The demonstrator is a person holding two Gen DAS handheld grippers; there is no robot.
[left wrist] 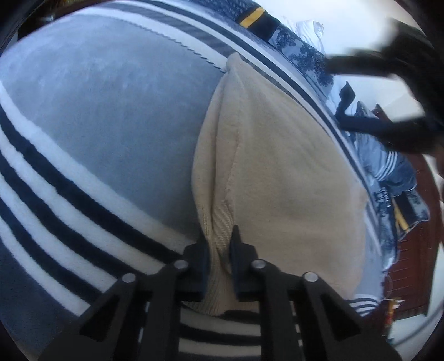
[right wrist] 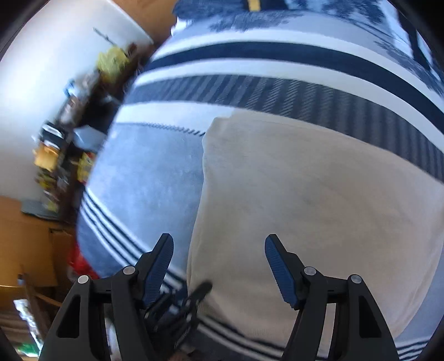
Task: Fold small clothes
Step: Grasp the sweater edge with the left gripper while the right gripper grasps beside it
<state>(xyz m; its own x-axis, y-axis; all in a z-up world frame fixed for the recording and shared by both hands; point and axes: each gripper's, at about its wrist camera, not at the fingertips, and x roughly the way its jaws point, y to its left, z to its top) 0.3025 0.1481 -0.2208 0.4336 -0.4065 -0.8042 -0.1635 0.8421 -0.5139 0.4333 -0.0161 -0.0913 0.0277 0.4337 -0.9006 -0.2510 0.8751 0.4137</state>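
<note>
A folded beige knit garment [left wrist: 277, 172] lies on a grey blanket with navy and white stripes [left wrist: 105, 133]. My left gripper [left wrist: 220, 250] is shut on the ribbed hem at the garment's near edge, and the cloth bunches up between its fingers. In the right wrist view the same beige garment [right wrist: 319, 200] spreads below my right gripper [right wrist: 219, 250], which hovers above it open with nothing between its blue-padded fingers [right wrist: 159, 266]. The left gripper's black frame [right wrist: 177, 308] shows low in that view, at the garment's edge. The right gripper appears as a dark blur [left wrist: 388, 83] at the upper right of the left wrist view.
Patterned blue bedding [left wrist: 302, 52] and a dark strap with a yellow band [left wrist: 254, 16] lie past the blanket. A cluttered shelf [right wrist: 69, 125] stands against a white wall at left. Orange-brown flooring [right wrist: 25, 236] and a red-brown wooden panel [left wrist: 413, 250] border the bed.
</note>
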